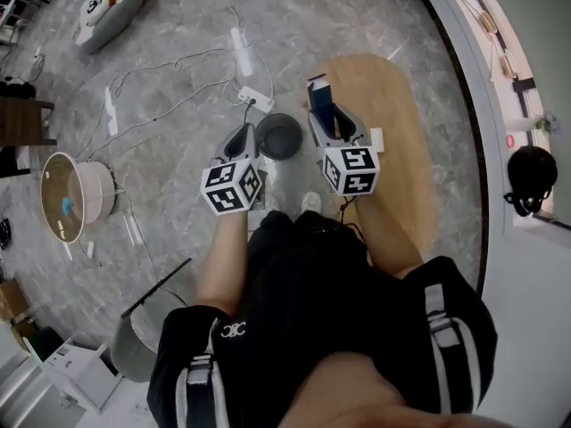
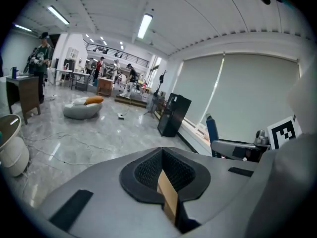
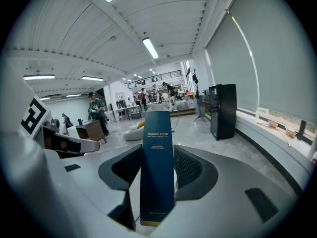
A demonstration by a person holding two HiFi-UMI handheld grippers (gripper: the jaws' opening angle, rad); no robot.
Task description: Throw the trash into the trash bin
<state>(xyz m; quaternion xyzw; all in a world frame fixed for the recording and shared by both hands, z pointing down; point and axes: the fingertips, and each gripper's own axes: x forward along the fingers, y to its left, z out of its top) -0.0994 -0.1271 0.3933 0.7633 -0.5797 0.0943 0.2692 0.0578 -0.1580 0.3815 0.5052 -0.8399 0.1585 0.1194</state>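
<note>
My right gripper (image 3: 157, 168) is shut on a tall dark blue carton (image 3: 157, 143) with white print, which stands upright between the jaws. In the head view that carton (image 1: 318, 97) sticks out of the right gripper (image 1: 325, 114) above the wooden table's near edge. My left gripper (image 2: 166, 178) is shut on a thin brown cardboard piece (image 2: 169, 196), seen edge-on. A dark round bin (image 1: 280, 136) stands on the floor between the left gripper (image 1: 243, 139) and the right one. Both grippers are held up in the air, pointing slightly downward.
An oval wooden table (image 1: 393, 159) lies to the right. White cables and a power strip (image 1: 242, 52) trail over the grey marble floor. A round white stool (image 1: 73, 196) stands at the left, and a grey lidded bin (image 1: 134, 341) at the lower left. The person's legs fill the bottom.
</note>
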